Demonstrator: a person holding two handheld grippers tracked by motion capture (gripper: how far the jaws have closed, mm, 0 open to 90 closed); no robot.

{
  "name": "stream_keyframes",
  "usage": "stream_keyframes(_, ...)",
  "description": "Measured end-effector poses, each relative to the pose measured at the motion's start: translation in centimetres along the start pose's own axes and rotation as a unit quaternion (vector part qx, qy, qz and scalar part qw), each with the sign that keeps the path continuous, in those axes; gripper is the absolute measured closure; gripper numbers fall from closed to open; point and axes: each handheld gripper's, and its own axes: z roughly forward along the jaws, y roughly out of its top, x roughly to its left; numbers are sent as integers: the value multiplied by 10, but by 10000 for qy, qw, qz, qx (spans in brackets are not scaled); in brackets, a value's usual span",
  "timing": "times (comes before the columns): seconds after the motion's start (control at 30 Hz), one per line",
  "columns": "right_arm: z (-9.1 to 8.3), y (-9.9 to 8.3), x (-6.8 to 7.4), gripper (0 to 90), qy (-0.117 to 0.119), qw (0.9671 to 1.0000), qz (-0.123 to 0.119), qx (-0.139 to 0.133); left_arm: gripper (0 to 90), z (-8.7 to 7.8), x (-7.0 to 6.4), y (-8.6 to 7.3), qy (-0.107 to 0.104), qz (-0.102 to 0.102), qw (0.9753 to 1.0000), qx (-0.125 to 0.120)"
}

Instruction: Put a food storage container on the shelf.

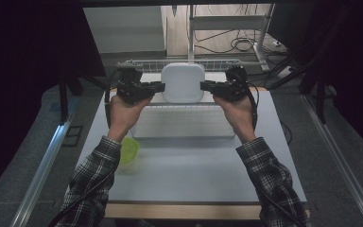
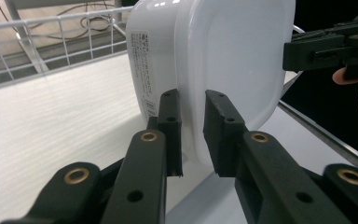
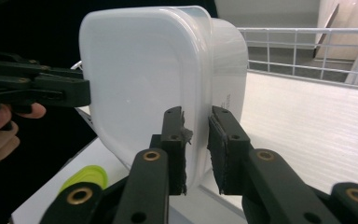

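White plastic container (image 1: 183,82) hangs in the air above the far end of the table (image 1: 189,175), over a white wire-railed tray (image 1: 182,124), pinched at both ends. Left gripper (image 1: 159,86) nips its lid rim; right gripper (image 1: 204,85) nips the opposite rim. It looks light, stiff and slick (rims are the only real purchase). Its contents are hidden, its label too small to read, and a green object (image 1: 128,150) sits half behind the sleeve.
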Motion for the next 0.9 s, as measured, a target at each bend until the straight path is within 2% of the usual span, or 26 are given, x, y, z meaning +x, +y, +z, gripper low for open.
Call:
stream_keyframes(0.1,1,0,0,722,-15,10000,-36,-40,757,1,0,0,19,29,10000,-53)
stream_keyframes(0.23,4,1,2,693,-34,9999,-102,-91,707,5,0,1,146,130,9998,-106)
stream_keyframes(0.37,7,2,5,647,-136,9995,-263,-130,669,9,-3,2,341,325,9988,-126)
stream_keyframes(0.5,10,3,4,647,-230,9990,-341,-149,658,12,-2,3,384,343,9986,-145)
stream_keyframes(0.73,17,4,3,612,-374,9982,-441,-146,628,17,4,7,309,245,9991,-149)
stream_keyframes(0.83,19,4,1,604,-391,9982,-439,-156,606,19,5,10,447,308,9984,-168)
stream_keyframes(0.9,20,5,0,594,-376,9983,-408,-171,606,22,6,11,503,361,9980,-95)
